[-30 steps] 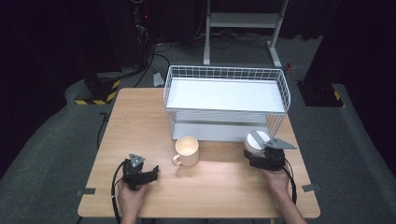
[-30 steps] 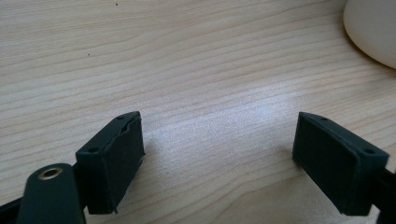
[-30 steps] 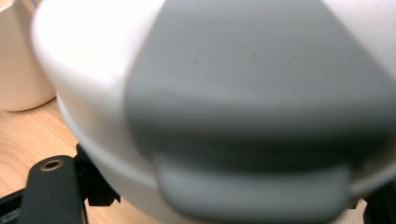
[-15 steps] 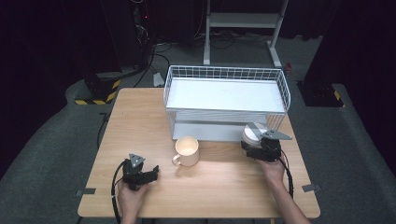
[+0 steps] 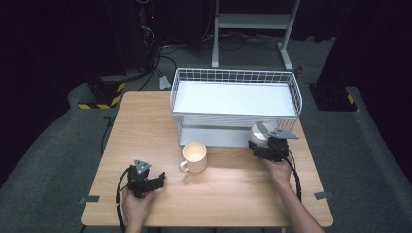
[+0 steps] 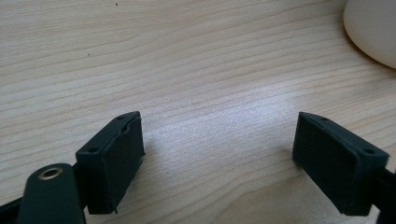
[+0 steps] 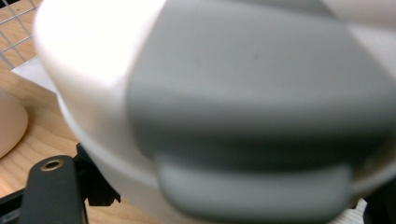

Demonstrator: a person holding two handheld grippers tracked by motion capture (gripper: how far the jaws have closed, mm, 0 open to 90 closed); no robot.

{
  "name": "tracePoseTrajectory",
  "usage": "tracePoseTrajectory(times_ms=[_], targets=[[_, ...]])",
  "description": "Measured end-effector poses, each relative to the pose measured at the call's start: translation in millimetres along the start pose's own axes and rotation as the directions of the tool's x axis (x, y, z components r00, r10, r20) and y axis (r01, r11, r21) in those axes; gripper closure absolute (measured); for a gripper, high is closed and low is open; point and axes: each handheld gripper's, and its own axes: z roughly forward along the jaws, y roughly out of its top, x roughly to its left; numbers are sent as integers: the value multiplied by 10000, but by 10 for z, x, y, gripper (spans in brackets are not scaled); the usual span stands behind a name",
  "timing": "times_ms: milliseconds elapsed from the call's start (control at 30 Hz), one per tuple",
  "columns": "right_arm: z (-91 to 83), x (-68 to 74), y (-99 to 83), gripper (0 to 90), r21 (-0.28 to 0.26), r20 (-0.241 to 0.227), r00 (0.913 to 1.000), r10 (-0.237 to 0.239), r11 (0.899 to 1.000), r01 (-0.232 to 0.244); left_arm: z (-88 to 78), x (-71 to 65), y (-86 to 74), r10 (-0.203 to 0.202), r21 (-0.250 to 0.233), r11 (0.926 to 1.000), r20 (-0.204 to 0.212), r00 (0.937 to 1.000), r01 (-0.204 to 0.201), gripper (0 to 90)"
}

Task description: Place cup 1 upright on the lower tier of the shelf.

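White lidded container [image 5: 260,133] with grey flap clamped in your right gripper [image 5: 268,146], just in front of the wire basket [image 5: 233,77], cream mug [image 5: 195,156] nearby to its left, your left gripper [image 6: 219,158] spread wide over bare table [image 5: 145,121].

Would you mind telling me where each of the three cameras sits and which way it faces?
High view: above the person's side, looking forward and down on the table, wire basket, mug; both forearms show.
Left gripper view: on the left gripper, facing the tabletop; its open black jaws show.
Right gripper view: on the right gripper, close against a white container with a grey lid.
Shared: the mug appears in all three.
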Motion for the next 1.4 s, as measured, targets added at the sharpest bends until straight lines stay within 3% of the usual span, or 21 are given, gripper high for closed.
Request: tracePoseTrajectory(times_ms=[333, 600, 833, 1300, 1400], targets=[[60, -56, -23, 189, 59, 197, 9996, 216, 9997, -217, -1, 0, 0, 4, 6, 10000, -5, 10000, -4, 166], [104, -45, -29, 190, -107, 457, 9989, -44, 9999, 49, -1, 1, 0, 9, 8, 10000, -6, 10000, -9, 166], [167, -58, 35, 190, 98, 557, 9982, -233, 9997, 228, 0, 0, 0, 2, 0, 10000, 0, 10000, -2, 166], [270, -88, 38, 190, -326, 638, 9976, -263, 9991, 284, 0, 0, 0, 1, 4, 10000, -5, 10000, -1, 166], [287, -92, 67, 190, -163, 654, 9976, -218, 9996, 229, -1, 0, 0, 4, 6, 10000, -7, 10000, -4, 166]])
